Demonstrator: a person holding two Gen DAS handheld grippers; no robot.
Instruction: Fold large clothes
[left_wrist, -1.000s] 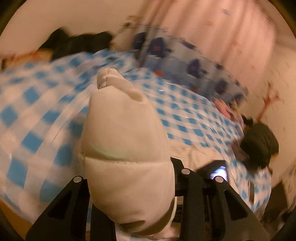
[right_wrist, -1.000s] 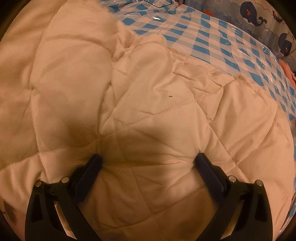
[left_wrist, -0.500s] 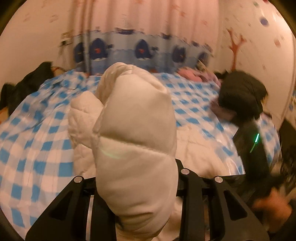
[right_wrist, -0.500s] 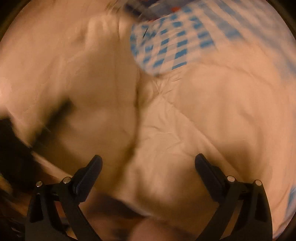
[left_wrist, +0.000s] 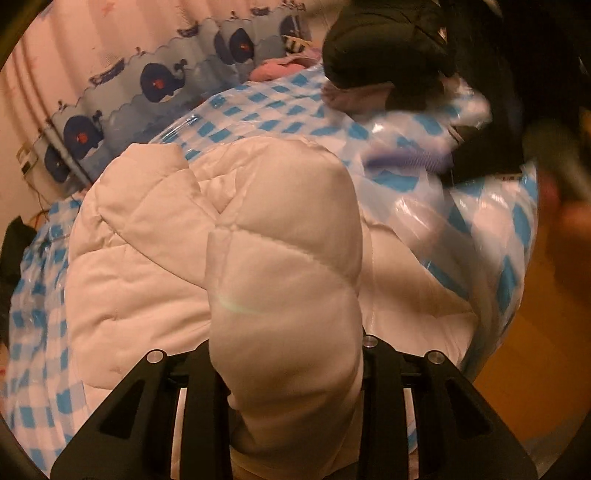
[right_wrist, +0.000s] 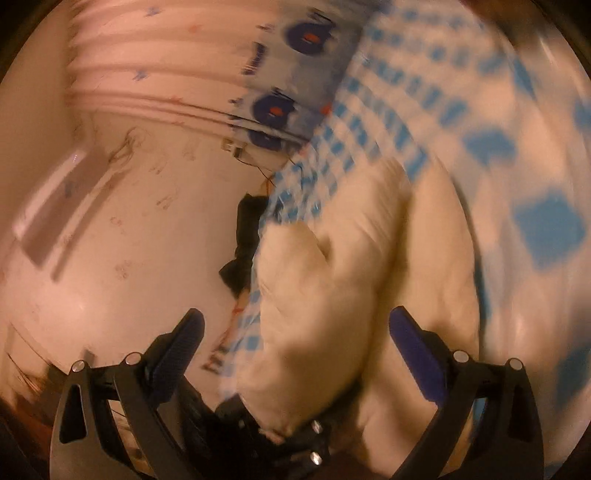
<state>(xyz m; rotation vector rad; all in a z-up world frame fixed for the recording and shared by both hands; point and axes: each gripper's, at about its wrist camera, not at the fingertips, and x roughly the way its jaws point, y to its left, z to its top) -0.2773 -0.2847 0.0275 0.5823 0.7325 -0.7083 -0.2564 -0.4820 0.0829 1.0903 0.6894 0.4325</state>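
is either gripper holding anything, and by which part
The left gripper clamps a bunched fold of the white quilted coat. The right gripper stands open and grips nothing.

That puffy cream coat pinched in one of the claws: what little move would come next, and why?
Probably carry the held fold a little further across and lay it down flat. The left gripper is clamped on a thick wad of the cream quilted coat, whose bulk lies on the blue checked cover. The right gripper stands open, holding nothing, so it could then smooth the fold.
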